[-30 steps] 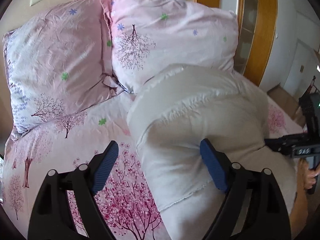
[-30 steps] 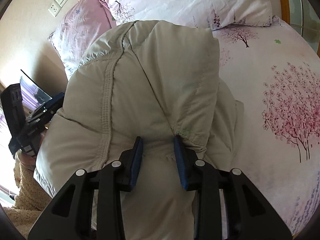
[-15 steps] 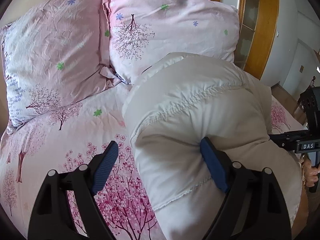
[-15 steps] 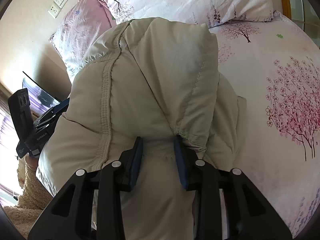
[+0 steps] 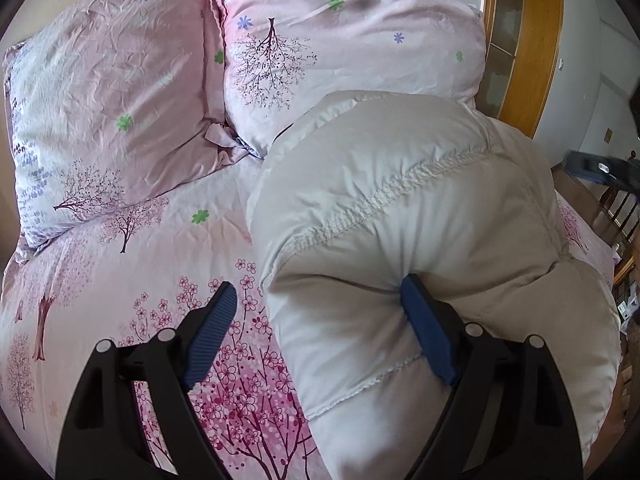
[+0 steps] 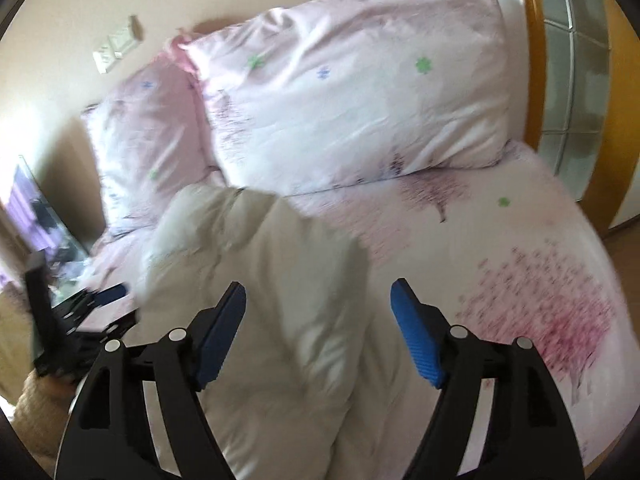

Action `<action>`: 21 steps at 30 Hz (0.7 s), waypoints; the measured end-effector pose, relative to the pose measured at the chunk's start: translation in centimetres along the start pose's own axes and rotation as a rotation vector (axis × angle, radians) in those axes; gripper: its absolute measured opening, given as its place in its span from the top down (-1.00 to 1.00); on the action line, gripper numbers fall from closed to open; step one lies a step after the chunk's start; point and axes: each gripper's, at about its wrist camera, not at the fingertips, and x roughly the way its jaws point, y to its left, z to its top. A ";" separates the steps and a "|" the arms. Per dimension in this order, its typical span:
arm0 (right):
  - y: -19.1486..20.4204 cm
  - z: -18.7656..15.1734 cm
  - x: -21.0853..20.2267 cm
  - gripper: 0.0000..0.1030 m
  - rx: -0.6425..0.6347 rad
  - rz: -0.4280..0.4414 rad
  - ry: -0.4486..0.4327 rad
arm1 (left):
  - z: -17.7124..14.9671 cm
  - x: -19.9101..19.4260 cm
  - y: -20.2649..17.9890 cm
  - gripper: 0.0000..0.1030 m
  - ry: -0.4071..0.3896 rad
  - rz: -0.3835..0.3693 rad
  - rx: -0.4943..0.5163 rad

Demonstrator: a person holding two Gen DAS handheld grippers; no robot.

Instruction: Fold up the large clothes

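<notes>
A puffy off-white down jacket (image 5: 404, 216) lies bundled on the pink floral bed sheet (image 5: 120, 280). My left gripper (image 5: 320, 328) is open wide; its right pad presses into a fold of the jacket and its left pad hangs over the sheet. In the right wrist view, which is blurred, the jacket (image 6: 272, 280) lies lower on the bed in front of my right gripper (image 6: 318, 328), which is open and empty above it. The left gripper (image 6: 80, 312) shows at that view's left edge.
Two pink floral pillows (image 5: 120, 92) (image 5: 352, 40) lean at the head of the bed. A wooden door frame (image 5: 536, 40) stands at the right. Wall sockets (image 6: 116, 50) sit above the pillows. The sheet to the right of the jacket (image 6: 500, 260) is bare.
My right gripper has opened, let go of the jacket and pulled back and up. The jacket has dropped lower onto the bed. The left gripper stays open against the jacket.
</notes>
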 end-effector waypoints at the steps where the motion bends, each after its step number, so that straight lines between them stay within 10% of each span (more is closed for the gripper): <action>1: -0.1 0.4 1.2 -0.47 0.003 -0.020 0.026 | 0.0 0.0 0.0 -0.65 -0.003 -0.002 -0.003; 9: -1.3 -0.2 8.0 -0.63 0.009 -0.104 0.277 | 0.0 0.1 0.0 -0.65 -0.005 -0.007 -0.003; 21: -2.6 -1.2 10.2 -0.81 -0.009 -0.130 0.371 | 0.1 0.6 -0.3 -0.65 -0.015 -0.016 0.006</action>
